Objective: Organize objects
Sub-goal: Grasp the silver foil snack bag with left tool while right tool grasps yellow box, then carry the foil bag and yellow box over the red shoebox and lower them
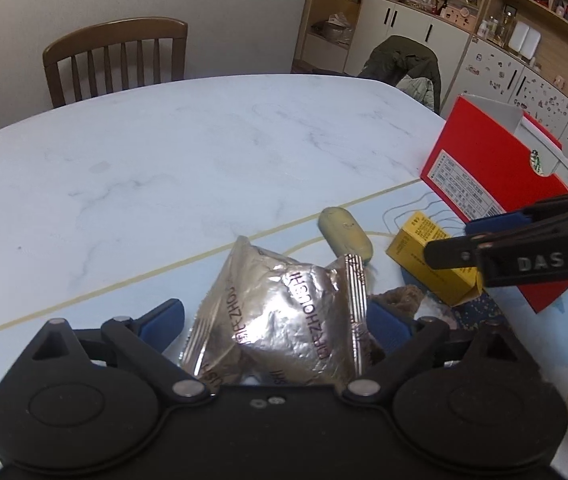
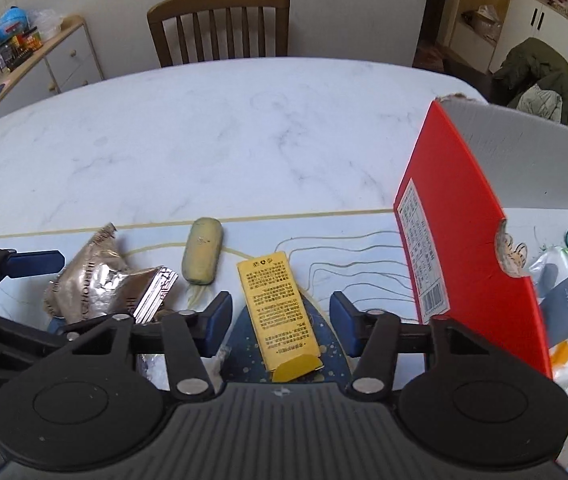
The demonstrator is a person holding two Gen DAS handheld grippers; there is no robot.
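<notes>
Both spread wide, the left gripper straddles the foil packet and the right gripper straddles the yellow box, likely bound for the red box.

Colours on the table
Silver foil packet, yellow box, red box, white marbled table.

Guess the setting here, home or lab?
Likely a home dining room: a marble-look table with a wooden chair behind it, and cluttered shelves of household bits along the wall.
</notes>
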